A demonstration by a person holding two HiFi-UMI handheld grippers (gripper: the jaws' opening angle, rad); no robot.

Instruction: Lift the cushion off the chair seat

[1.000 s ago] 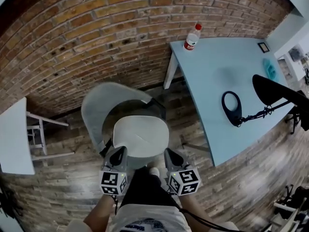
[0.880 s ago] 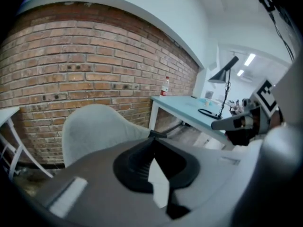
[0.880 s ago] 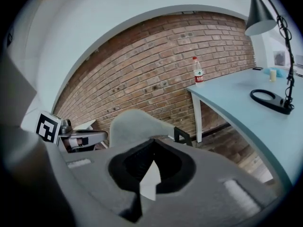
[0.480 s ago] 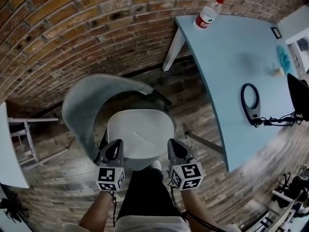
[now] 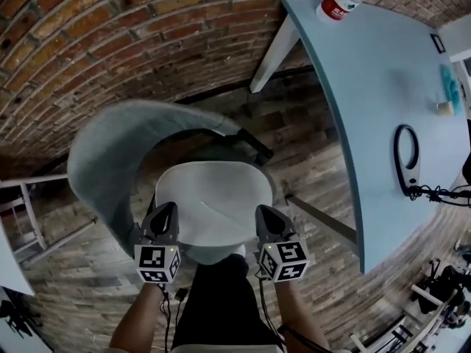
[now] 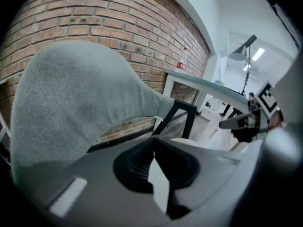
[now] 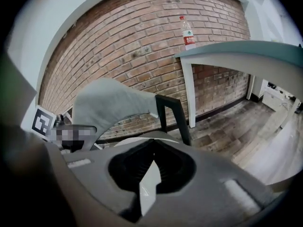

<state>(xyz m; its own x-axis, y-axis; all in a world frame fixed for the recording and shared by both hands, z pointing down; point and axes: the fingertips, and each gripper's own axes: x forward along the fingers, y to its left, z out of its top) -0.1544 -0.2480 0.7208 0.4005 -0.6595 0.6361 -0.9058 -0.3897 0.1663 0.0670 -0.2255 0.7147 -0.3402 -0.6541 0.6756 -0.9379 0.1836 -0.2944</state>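
Lying flat on the chair seat, the white cushion (image 5: 213, 204) has not been lifted yet; it fills the seat inside the grey curved chair back (image 5: 110, 153).

My left gripper (image 5: 166, 210) is at the cushion's near left corner and my right gripper (image 5: 263, 213) at its near right corner, both angled downward toward it. The fingers of each are clenched together with nothing between them. Whether the tips touch the cushion I cannot tell.

By my judgement the task is only at the approach. What is left: parting the fingers, taking hold of the cushion's edges, and raising it clear of the seat.

Beyond the cushion, the chair stands on a dark wood-plank floor (image 5: 309, 160). To the cushion's right is a pale blue worktop (image 5: 368, 101), with a plastic bottle (image 5: 340, 2) at its far corner and a black loop-shaped object (image 5: 407, 153) nearer me. Behind the chair runs a red brick wall (image 5: 110, 43).
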